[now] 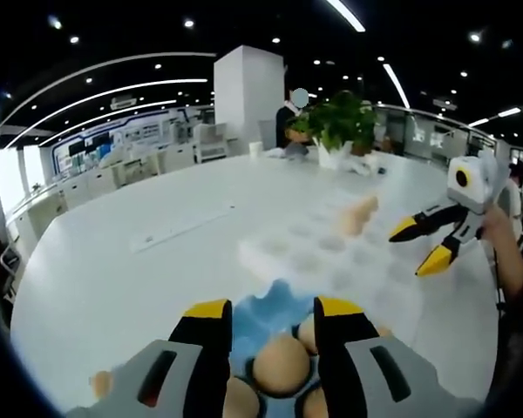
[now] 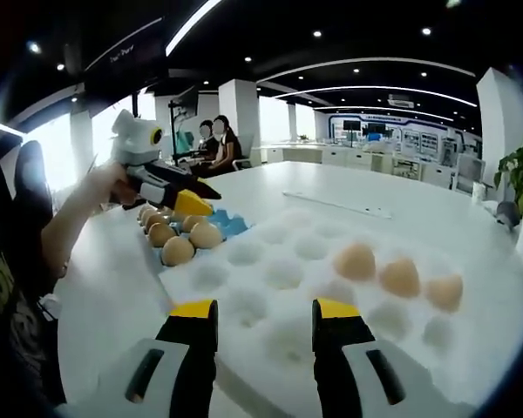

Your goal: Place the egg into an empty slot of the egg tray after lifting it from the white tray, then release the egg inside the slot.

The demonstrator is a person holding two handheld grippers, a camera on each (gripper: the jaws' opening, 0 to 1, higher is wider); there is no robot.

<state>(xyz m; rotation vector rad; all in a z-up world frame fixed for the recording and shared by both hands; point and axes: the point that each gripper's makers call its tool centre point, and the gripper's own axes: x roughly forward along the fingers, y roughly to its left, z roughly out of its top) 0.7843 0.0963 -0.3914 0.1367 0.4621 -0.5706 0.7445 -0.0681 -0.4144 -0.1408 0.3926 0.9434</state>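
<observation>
A big white egg tray (image 2: 288, 287) is lying on the white desk (image 1: 139, 261), and its round slots are mostly bare. In the right gripper view, three brown eggs (image 2: 399, 277) are sitting in a row in its slots, out toward 3 o'clock. A small blue tray (image 2: 229, 225) is lying just beside the white one, toward 10 o'clock, and it is holding a bunch of brown eggs (image 2: 178, 250). The right claw (image 2: 266, 318) is hanging over the near edge of the white tray with its jaws spread wide, pinching nothing. In the left gripper view, the left claw (image 1: 273, 318) is hanging right over the blue tray, and its jaws are spread too, with one brown egg (image 1: 281, 364) showing between them at 6 o'clock, but the jaws are not squeezing it. In that view the right claw is floating at 3 o'clock over the far side of the white tray. A green plant (image 1: 340, 122) is standing on the desk far back at 1 o'clock.
</observation>
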